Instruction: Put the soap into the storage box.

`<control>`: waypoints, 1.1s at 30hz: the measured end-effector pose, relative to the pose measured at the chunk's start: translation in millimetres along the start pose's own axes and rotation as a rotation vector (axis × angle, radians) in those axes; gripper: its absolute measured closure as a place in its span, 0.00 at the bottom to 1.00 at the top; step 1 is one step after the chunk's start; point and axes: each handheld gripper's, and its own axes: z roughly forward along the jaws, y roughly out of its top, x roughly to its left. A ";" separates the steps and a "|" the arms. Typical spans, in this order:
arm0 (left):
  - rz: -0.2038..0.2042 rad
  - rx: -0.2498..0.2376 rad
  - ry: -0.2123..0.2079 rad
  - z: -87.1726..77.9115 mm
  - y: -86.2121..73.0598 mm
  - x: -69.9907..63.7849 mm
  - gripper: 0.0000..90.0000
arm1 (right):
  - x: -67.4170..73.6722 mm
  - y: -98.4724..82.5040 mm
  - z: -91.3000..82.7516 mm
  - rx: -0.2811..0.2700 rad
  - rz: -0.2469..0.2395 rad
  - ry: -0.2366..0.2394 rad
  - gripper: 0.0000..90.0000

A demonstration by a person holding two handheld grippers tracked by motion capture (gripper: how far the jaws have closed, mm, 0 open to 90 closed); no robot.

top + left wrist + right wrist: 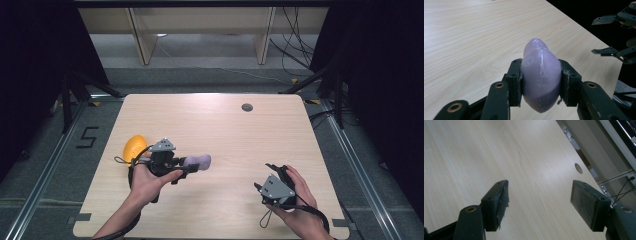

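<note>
My left gripper (192,165) is shut on a smooth lilac lump (198,161), rounded like a soft toy or a piece of fruit, and holds it just above the wooden table (225,125) left of centre. In the left gripper view the lilac lump (540,75) sits squeezed between both black pads, its tip pointing away. A yellow rounded object (133,147) lies on the table just behind my left hand. My right gripper (265,176) stands open near the front right; its jaws are wide apart over bare wood in the right gripper view (540,202).
A small round hole (247,107) is set in the table near its far edge. Dark curtains flank both sides, and cables and wooden furniture legs lie on the floor beyond. My open right gripper (616,37) also appears off the table's edge in the left gripper view.
</note>
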 end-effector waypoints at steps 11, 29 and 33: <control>-0.002 -0.019 0.046 -14.2 -1.5 6.5 0.65 | -0.2 -0.7 0.0 0.006 0.018 -0.014 0.35; -0.017 -0.057 0.129 -35.5 -3.4 20.9 0.65 | -0.7 -0.9 0.3 0.007 0.010 0.000 0.35; -0.015 -0.064 0.138 -39.3 -3.5 23.9 0.65 | -0.6 -0.9 0.0 0.009 0.013 0.003 0.35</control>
